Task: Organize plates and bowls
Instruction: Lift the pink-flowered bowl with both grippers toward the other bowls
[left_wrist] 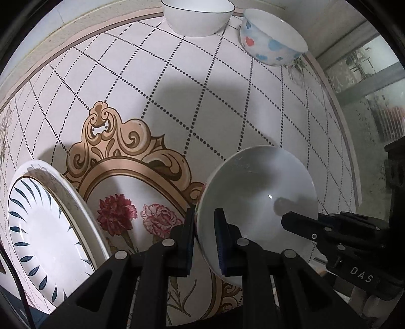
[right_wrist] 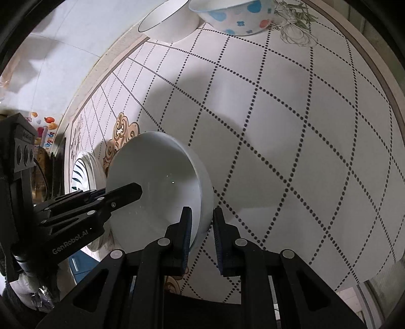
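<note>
Table (left_wrist: 207, 106): largest surface, under a cloth with a dotted diamond grid and a gold-framed flower medallion (left_wrist: 131, 210). The medallion serves as landmark for all places below.
Leaf-pattern plate (left_wrist: 43, 235): lies flat at the medallion's left edge, overlapping its frame, near the table's left border.
Plain white bowl (left_wrist: 258, 192): task item, carried above the cloth over the medallion's right edge, tilted, with its hollow facing both cameras.
Black-rimmed bowl (left_wrist: 197, 17): upright on the far side of the table, well beyond the medallion.
Blue-spotted bowl (left_wrist: 273, 38): just right of the black-rimmed bowl, close to it; contact cannot be determined.
Left gripper (left_wrist: 205, 238): narrow, clamped on the left rim of the plain white bowl, one pad inside and one outside.
Right gripper (right_wrist: 201, 227): narrow, clamped on the opposite rim in the same manner.
Governing relation: both far bowls lie ahead of the tongs, across the grid, and the right hand is judged nearer the blue-spotted bowl.
Clearance: cloth between the medallion and the far bowls is bare; the table edge runs close behind them and along the right.
</note>
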A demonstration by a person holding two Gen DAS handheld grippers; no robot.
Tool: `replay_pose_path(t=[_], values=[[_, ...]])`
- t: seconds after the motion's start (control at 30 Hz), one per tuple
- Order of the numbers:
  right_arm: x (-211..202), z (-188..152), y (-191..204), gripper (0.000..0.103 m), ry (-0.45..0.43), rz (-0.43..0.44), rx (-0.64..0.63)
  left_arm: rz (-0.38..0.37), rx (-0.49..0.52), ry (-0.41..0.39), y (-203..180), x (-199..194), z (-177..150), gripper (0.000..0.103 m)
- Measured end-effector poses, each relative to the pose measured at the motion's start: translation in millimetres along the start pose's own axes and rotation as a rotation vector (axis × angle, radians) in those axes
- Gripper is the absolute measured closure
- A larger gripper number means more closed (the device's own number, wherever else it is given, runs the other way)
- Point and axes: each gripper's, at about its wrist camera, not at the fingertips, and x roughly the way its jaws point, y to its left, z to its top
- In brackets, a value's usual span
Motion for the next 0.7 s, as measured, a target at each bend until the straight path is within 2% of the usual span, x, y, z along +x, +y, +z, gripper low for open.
replay_pose_path(t=[0.4, 0.5, 0.57, 0.67, 0.7], values=[[1, 7, -1, 0.083, 0.009, 0.002, 0.0, 0.029, 0.008, 0.027, -7, 16, 5, 0.09], [-2, 10, -4, 0.083, 0.036, 0.013, 0.02, 0.012, -0.019, 0.021, -5, -3, 9, 0.089], [-15, 14, -8, 0.083, 0.021, 0.043, 0.03, -0.005, -0.029, 0.003, -5, -24, 13, 0.089], [-38, 27, -16, 0.077, -0.017, 0.03, 0.037, -0.053, -0.018, -0.018, -13, -50, 27, 0.074], [-46, 34, -20, 0.07, -0.032, 0.032, 0.05, -0.078, -0.018, -0.029, -16, -57, 37, 0.067]])
